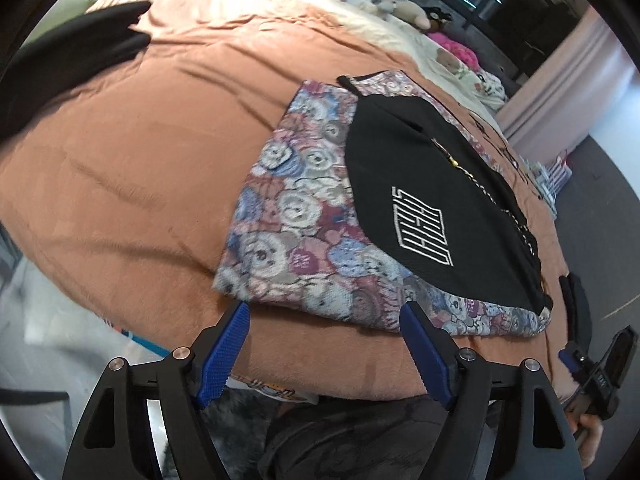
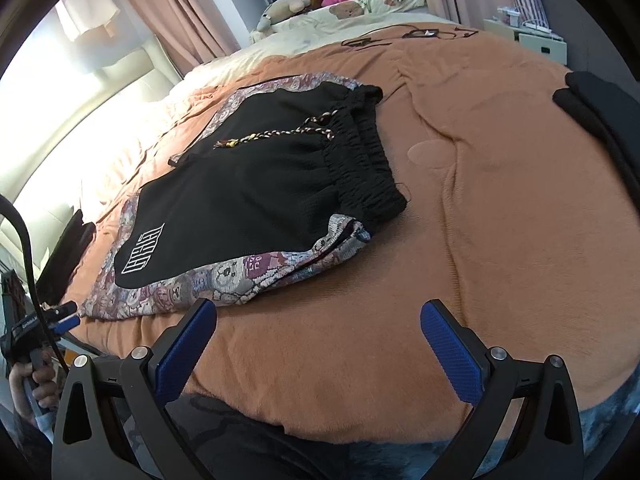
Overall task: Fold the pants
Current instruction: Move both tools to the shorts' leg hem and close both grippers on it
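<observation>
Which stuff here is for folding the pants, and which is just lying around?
For the job:
- pants
- left hand-held gripper
- right hand-held gripper
- orange blanket, the folding surface

Just lying about:
- stuffed toys
- cables
- black garment

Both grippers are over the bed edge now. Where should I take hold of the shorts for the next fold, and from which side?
Probably the near patterned hem of the shorts, approached from the near bed edge. It lies flat, closest to both open grippers: left gripper at the hem end, right gripper nearer the waistband side. The thick gathered waistband sits farther off.
</observation>
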{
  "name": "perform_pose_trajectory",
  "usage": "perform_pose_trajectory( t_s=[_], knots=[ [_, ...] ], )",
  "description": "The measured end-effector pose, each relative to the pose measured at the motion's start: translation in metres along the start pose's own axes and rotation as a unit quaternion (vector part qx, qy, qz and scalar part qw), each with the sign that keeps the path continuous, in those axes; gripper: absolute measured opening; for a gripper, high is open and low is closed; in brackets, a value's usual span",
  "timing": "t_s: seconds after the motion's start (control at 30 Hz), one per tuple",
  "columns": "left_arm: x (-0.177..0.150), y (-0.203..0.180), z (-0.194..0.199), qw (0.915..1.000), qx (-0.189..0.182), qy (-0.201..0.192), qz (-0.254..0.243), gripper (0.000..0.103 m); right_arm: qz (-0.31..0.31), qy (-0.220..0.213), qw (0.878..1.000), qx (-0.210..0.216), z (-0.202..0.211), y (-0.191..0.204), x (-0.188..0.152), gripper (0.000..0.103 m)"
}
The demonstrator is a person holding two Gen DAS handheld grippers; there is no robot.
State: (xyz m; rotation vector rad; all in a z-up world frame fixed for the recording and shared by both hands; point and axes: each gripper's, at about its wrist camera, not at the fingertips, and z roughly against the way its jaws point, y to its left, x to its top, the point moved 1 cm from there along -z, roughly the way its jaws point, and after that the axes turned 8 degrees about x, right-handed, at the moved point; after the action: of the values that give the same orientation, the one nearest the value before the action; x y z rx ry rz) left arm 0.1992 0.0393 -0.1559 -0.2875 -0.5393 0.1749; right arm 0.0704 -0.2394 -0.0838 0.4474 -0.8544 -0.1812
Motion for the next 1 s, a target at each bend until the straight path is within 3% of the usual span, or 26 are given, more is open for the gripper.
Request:
perform_pose_trajectory(
  t_s=[0.23, 0.6, 0.7, 0.87, 0.93, 1.0],
  knots=[
    [-0.001, 0.026, -0.007, 0.9979, -0.04, 0.011, 0.051, 0.075, 0.002, 0.012, 1.0, 0.014, -0.017, 0.0, 0.006, 0.103],
    [0.016, 0.036, -0.028, 0.9943, -0.057, 0.007, 0.09, 0.07, -0.009, 0.034, 0.998, 0.05, -0.036, 0.0, 0.012, 0.103],
    [0.019, 0.039, -0.031, 0.9936, -0.055, 0.006, 0.098, 0.061, -0.018, 0.041, 0.997, 0.056, -0.04, -0.002, 0.016, 0.102],
    [0.016, 0.049, -0.03, 0.9926, -0.041, 0.011, 0.113, 0.037, -0.035, 0.049, 0.996, 0.061, -0.05, -0.006, 0.021, 0.095],
    [0.016, 0.053, -0.031, 0.9921, -0.036, 0.014, 0.119, 0.021, -0.047, 0.057, 0.995, 0.064, -0.058, -0.011, 0.021, 0.087],
    [0.017, 0.058, -0.031, 0.9912, -0.036, 0.018, 0.126, 0.011, -0.059, 0.062, 0.994, 0.066, -0.065, -0.016, 0.023, 0.081]
  ],
)
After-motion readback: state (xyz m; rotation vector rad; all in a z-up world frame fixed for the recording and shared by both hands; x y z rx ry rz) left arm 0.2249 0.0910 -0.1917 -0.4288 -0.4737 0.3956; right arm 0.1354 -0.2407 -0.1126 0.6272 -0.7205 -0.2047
